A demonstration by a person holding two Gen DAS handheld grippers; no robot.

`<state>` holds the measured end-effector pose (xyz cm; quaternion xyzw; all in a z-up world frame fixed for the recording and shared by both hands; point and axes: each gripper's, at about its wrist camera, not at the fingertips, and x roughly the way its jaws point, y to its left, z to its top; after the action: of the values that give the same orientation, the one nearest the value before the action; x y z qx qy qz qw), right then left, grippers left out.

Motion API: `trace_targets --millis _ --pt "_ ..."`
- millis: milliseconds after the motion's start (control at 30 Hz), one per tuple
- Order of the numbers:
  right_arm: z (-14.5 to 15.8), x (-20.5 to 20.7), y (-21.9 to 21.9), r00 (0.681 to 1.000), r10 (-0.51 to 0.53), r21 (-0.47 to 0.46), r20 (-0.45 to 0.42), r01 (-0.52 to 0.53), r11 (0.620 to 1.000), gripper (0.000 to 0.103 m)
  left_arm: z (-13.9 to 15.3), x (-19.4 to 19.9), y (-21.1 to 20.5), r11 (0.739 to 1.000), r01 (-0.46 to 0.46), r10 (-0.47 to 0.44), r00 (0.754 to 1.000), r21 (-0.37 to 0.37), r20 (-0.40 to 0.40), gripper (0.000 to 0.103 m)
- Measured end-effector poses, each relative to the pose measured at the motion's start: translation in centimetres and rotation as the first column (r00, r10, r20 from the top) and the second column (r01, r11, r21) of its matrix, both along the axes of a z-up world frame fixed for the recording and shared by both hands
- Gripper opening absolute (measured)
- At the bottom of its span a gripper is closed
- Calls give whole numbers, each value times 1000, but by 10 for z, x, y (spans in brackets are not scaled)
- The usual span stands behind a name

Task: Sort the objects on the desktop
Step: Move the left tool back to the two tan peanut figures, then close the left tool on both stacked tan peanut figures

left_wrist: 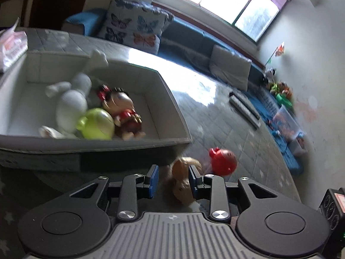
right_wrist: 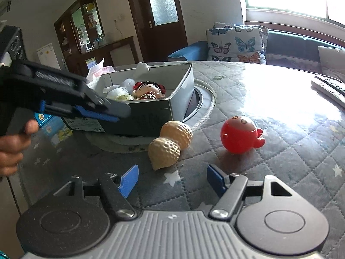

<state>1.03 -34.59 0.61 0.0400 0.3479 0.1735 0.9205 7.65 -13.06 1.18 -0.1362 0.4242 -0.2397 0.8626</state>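
Left gripper [left_wrist: 173, 180] hangs low over the quilted grey tabletop [left_wrist: 226, 129], blue pads spread apart, nothing held. The tan peanut toy [left_wrist: 183, 181] shows between and beyond its fingers; contact cannot be told from the left wrist view. From the right wrist view the same gripper [right_wrist: 94, 112] sits up-left of the peanut toy [right_wrist: 170, 144], clear of it, with a hand [right_wrist: 13, 146] on its grip.

Right gripper [right_wrist: 172, 179] also stands wide open and empty, pads low over the tabletop [right_wrist: 280, 151], the peanut toy just ahead of it.

Peanut toy lies on the tabletop just beside the front wall of the grey box [right_wrist: 151, 112]. Red octopus toy [right_wrist: 239, 135] rests on the tabletop near the peanut, apart from it.

Inside the box [left_wrist: 172, 99]: white plush toy [left_wrist: 71, 105], yellow-green toy [left_wrist: 97, 124], a doll in red [left_wrist: 125, 114], packed close together.

Remote controls [left_wrist: 244, 108] lie well apart, toward the blue sofa [left_wrist: 194, 36] with its butterfly cushion [left_wrist: 133, 24].
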Motion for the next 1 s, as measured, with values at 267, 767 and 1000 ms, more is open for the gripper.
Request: trace_targets --millis 267,767,1000 --pt "-6 7 6 1000 10 8 -2 -10 1000 72 -16 8 -22 998 61 -63 996 -24 -59 33" --pt "-10 32 19 1000 22 10 4 -22 1000 66 -28 20 -27 998 65 -67 992 -25 -111 34" --pt "-14 39 22 1000 14 22 -5 -14 1000 60 -31 24 -28 998 63 -66 990 -24 -121 34"
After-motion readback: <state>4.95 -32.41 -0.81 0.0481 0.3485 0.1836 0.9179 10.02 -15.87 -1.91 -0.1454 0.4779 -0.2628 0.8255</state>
